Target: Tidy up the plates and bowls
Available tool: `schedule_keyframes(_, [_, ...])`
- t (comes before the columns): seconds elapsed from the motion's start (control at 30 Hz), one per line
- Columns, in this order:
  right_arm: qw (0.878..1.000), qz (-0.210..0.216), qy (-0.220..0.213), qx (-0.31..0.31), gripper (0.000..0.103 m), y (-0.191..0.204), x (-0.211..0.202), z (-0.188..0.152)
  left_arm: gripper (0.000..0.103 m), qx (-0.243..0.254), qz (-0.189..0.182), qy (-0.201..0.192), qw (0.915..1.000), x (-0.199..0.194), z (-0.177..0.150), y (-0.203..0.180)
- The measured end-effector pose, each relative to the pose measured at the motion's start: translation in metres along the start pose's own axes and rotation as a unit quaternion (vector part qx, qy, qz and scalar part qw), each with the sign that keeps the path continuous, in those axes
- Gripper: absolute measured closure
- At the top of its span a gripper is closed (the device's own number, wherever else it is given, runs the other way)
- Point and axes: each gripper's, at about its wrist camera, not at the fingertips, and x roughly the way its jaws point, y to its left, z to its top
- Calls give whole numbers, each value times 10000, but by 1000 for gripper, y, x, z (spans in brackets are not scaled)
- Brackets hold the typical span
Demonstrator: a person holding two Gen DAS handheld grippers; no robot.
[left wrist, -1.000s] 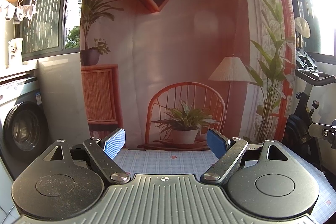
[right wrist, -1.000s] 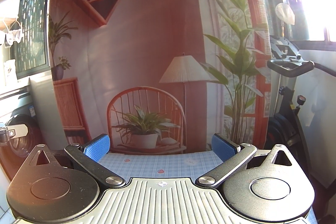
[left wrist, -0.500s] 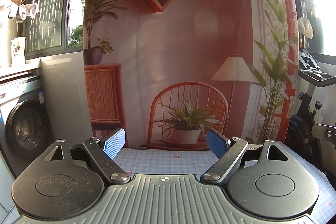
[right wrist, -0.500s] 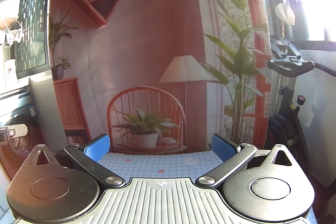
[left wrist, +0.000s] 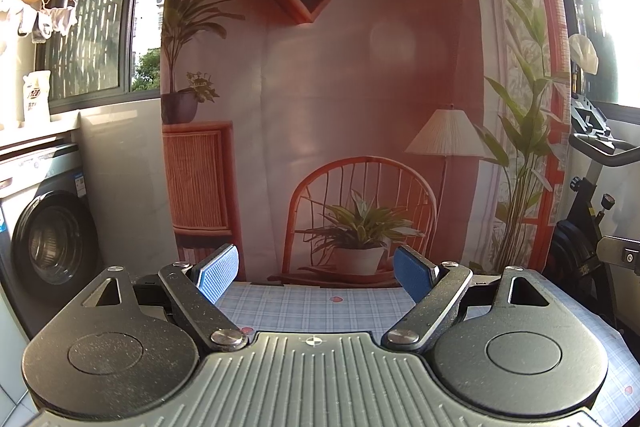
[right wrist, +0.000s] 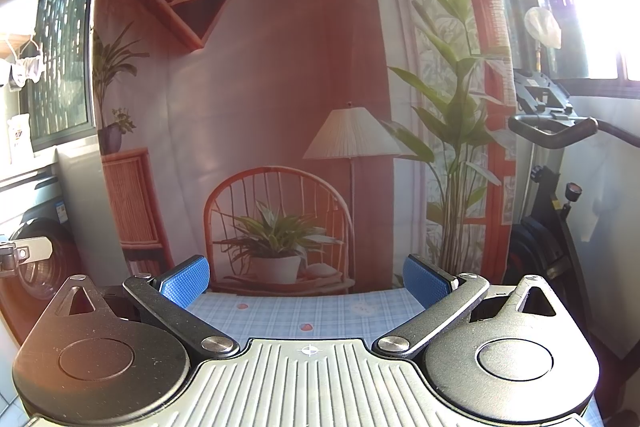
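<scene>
No plate or bowl shows in either view. My left gripper point(left wrist: 316, 273) stands open above the blue checked tablecloth point(left wrist: 316, 307), its blue pads wide apart with nothing between them. My right gripper point(right wrist: 306, 281) is likewise open over the same tablecloth point(right wrist: 304, 311), and its blue pads hold nothing. Both point level-ish toward the printed backdrop behind the table. A metal part of the other gripper shows at the right edge of the left wrist view and at the left edge of the right wrist view.
A printed backdrop point(left wrist: 360, 87) of a chair, lamp and shelf hangs behind the table's far edge. A washing machine point(left wrist: 48, 243) stands at the left. An exercise bike point(right wrist: 556, 163) stands at the right, beside bright windows.
The left wrist view has shifted very slightly, with the backdrop drifting right. The right wrist view is unchanged. Both grippers stay open.
</scene>
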Motion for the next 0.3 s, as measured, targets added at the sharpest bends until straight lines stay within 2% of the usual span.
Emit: schedule_keyframes(0.3, [10000, -6, -4, 0, 0, 0, 0, 0, 16, -27, 9, 23, 10000, 0, 1, 1])
